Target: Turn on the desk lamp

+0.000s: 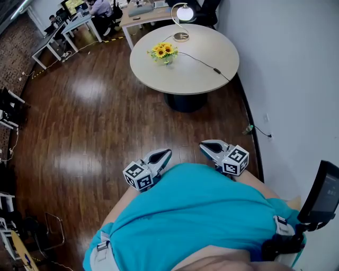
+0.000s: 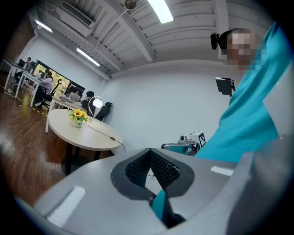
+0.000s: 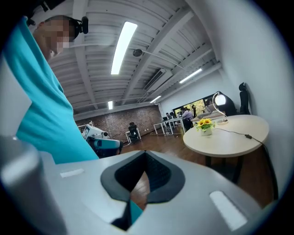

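The desk lamp (image 1: 184,12), with a white globe shade on a curved gold stem, stands at the far edge of a round beige table (image 1: 196,79). Its black cord runs across the top to an inline switch (image 1: 216,70). Both grippers are held close to my body, far from the table. The left gripper (image 1: 165,153) and the right gripper (image 1: 204,144) are shut, tips touching, with nothing in them. The lamp (image 2: 95,103) is small and distant in the left gripper view. In the right gripper view the lamp (image 3: 220,100) is equally far off.
A pot of yellow sunflowers (image 1: 163,52) stands on the table beside the cord. A white wall (image 1: 286,63) runs along the right. Dark wood floor (image 1: 95,116) lies between me and the table. Desks with seated people (image 1: 79,16) are at the back.
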Tool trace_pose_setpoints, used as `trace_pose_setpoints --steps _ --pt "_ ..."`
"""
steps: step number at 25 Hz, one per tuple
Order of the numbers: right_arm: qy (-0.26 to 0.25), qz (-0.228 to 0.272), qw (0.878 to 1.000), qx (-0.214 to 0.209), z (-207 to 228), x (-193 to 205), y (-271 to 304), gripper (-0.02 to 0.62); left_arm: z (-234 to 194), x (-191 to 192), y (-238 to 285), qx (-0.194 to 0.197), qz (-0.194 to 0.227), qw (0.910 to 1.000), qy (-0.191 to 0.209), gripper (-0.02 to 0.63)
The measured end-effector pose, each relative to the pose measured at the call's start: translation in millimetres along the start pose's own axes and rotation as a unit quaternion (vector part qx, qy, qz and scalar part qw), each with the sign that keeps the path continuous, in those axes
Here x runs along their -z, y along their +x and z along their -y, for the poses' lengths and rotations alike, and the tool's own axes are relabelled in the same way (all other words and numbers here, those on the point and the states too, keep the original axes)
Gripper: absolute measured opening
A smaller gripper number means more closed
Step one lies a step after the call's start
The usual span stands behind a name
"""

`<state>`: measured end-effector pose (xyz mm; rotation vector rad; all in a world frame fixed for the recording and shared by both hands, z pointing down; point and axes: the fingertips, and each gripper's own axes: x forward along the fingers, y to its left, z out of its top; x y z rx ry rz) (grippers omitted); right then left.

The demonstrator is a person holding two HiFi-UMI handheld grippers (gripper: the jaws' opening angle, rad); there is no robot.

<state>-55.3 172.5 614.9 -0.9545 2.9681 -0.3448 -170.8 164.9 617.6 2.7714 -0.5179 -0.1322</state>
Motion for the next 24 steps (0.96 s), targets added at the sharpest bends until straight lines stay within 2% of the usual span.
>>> trace_pose_setpoints --steps 11,16,19,24 --pt "-0.02 -0.011 1.0 0.004 6.4 12.2 -8.9 0.0 -3.2 7.7 9.3 0.007 0.006 0.9999 0.013 0.023" --pt "-0.02 -0.012 1.0 0.008 5.3 -0.4 -5.1 0.0 -4.9 -8.5 6.5 0.009 0.008 0.9999 0.012 0.023" --pt "-0.023 -0.02 1.0 0.003 5.0 -0.4 1.1 0.0 -7.7 -12.7 1.8 0.0 0.015 0.9999 0.001 0.023" --pt "-0.034 -0.041 0.998 -0.021 10.6 26.2 -10.2 0.0 -1.2 12.7 4.3 -0.027 0.04 0.9988 -0.009 0.023"
